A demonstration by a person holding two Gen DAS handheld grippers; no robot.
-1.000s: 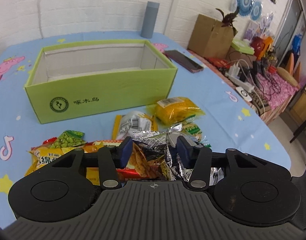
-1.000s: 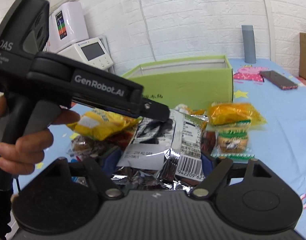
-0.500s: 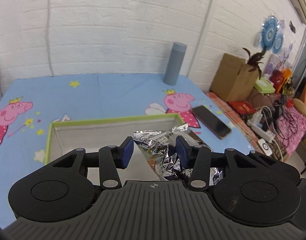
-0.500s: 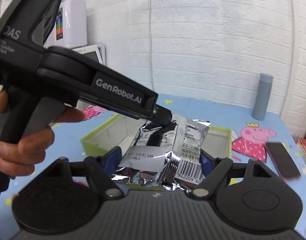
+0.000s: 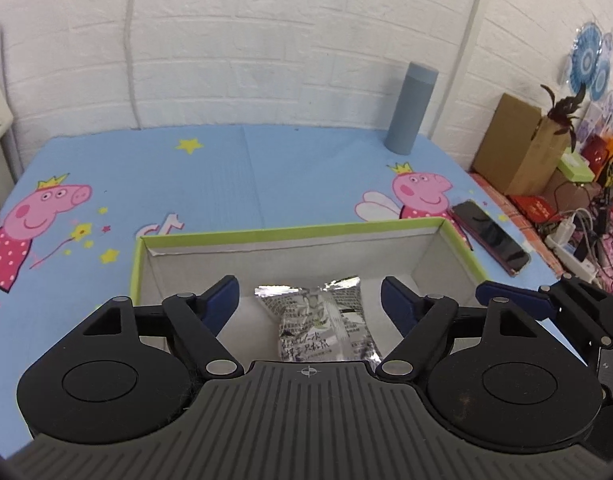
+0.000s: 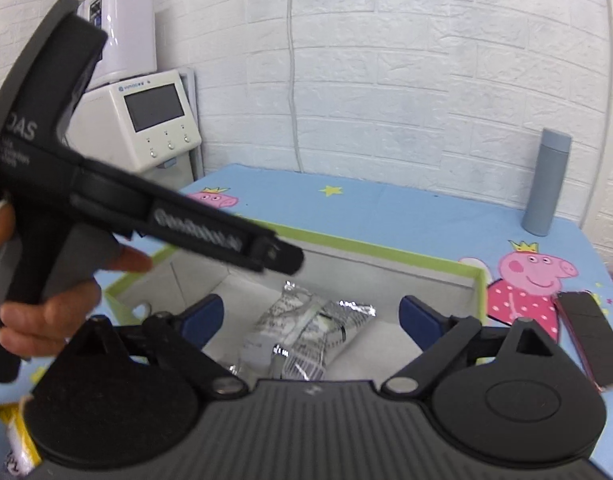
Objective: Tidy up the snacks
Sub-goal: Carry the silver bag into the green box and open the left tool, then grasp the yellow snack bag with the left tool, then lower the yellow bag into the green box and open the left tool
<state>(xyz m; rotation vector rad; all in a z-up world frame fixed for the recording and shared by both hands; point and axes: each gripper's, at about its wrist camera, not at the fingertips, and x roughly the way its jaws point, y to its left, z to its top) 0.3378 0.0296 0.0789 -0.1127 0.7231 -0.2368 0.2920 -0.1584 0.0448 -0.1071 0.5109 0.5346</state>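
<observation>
Both grippers are hanging over the green box [image 5: 458,240], and both sets of jaws have just been opening — nothing is pressed between either pair now.

The left gripper [image 5: 309,300] is standing with its blue pads spread wide. A silver snack packet [image 5: 322,324] is lying on the box's pale floor below and between the fingers, touching neither pad, its far crimped edge pointing away from the gripper.

The right gripper [image 6: 311,316] is likewise spread apart. Between and beneath its fingers, silver packets [image 6: 306,332] are lying crumpled and overlapping on the box floor, clear of both pads. How many there are, I cannot tell.

To the left of the right fingers, a person's hand [image 6: 46,308] is gripping the handle of the left gripper, whose tip is reaching over the box's far-left corner. Beyond the fingers a grey bottle [image 5: 410,108] is standing upright on the blue cartoon tablecloth [image 5: 266,168]; a dark phone [image 5: 490,236] is lying just right of the box.
</observation>
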